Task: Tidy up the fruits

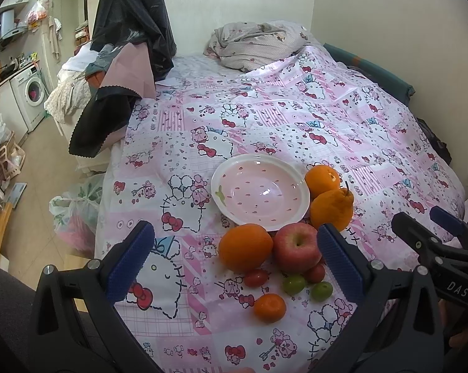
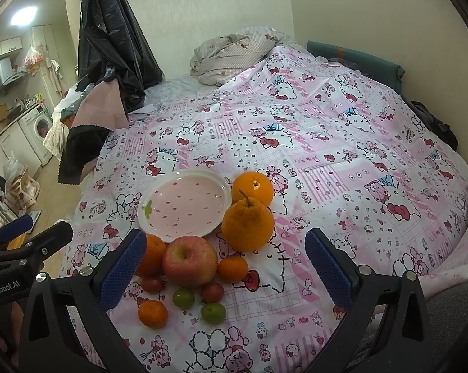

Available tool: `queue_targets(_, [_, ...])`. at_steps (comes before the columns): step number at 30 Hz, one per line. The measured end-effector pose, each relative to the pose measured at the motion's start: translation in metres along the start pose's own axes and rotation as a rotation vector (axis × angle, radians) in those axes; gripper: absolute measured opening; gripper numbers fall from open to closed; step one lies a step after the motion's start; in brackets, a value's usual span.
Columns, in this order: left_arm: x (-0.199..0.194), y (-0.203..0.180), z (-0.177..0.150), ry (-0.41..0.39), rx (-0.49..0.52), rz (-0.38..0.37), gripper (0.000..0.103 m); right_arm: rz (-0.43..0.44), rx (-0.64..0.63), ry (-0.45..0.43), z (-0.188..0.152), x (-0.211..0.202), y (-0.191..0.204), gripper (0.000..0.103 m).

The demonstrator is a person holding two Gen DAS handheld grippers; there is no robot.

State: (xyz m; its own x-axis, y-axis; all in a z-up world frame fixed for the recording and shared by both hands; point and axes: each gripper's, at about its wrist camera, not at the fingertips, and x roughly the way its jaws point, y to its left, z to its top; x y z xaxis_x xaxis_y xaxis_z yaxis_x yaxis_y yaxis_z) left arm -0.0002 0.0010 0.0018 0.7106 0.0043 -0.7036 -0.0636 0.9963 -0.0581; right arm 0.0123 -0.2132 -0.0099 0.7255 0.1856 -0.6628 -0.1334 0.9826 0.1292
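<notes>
An empty pink strawberry-pattern plate (image 1: 260,191) (image 2: 184,203) sits on the pink cartoon-print bedspread (image 1: 296,118). Around its near side lie a red apple (image 1: 297,246) (image 2: 190,261), a bumpy stemmed orange (image 1: 331,208) (image 2: 247,223), round oranges (image 1: 245,247) (image 1: 322,178) (image 2: 253,188), small tangerines (image 1: 270,307) (image 2: 153,313) (image 2: 233,269), cherry tomatoes (image 1: 256,277) (image 2: 212,292) and green fruits (image 1: 293,283) (image 2: 213,312). My left gripper (image 1: 234,255) is open and empty above the fruit. My right gripper (image 2: 226,261) is open and empty, also over the fruit; it shows in the left wrist view (image 1: 426,220).
A crumpled blanket (image 1: 252,43) lies at the bed's far end. Black plastic sheeting (image 1: 134,15) and clothes hang at the bed's left edge. Plastic bags (image 1: 75,211) sit on the floor left of the bed. A wall runs along the right side.
</notes>
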Motion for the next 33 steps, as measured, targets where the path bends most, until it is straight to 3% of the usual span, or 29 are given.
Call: queue_targets(33, [0.0005, 0.0015, -0.0006, -0.002, 0.000, 0.001, 0.103, -0.001, 0.003, 0.003, -0.0008, 0.0004, -0.0009, 0.103])
